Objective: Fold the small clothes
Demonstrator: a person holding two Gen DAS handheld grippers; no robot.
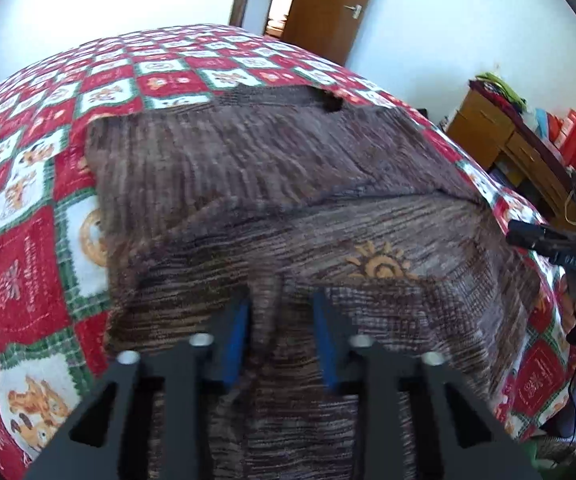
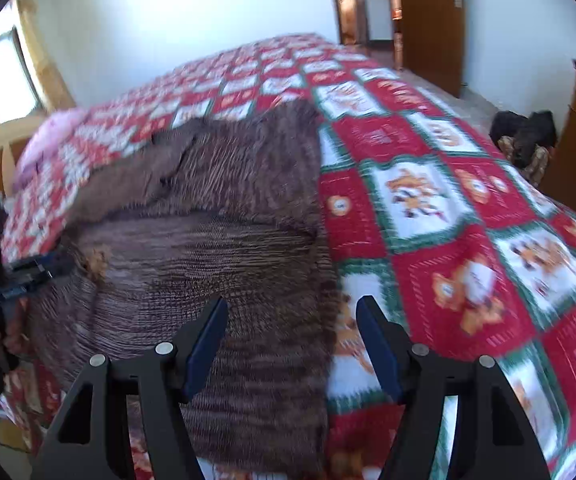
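A brown striped knit garment [image 1: 288, 160] lies spread on a bed, with an orange sun motif [image 1: 380, 264] on its upper folded layer. My left gripper [image 1: 282, 300] is shut on a raised ridge of this cloth near its near edge, the blue pads [image 1: 240, 328] on either side of the pinch. In the right wrist view the garment [image 2: 208, 248] fills the left half, and my right gripper [image 2: 292, 304] hangs open over its right edge, nothing between the fingers. The right gripper [image 1: 544, 240] also shows at the far right, the left gripper [image 2: 36, 268] at the far left.
A red, white and green patchwork bedspread [image 2: 448, 200] covers the bed. A wooden cabinet [image 1: 500, 140] with red boxes stands to the right, a brown door [image 1: 328, 4] behind. A pink item [image 2: 48, 136] lies at the bed's far left; dark bags [image 2: 524, 140] sit on the floor.
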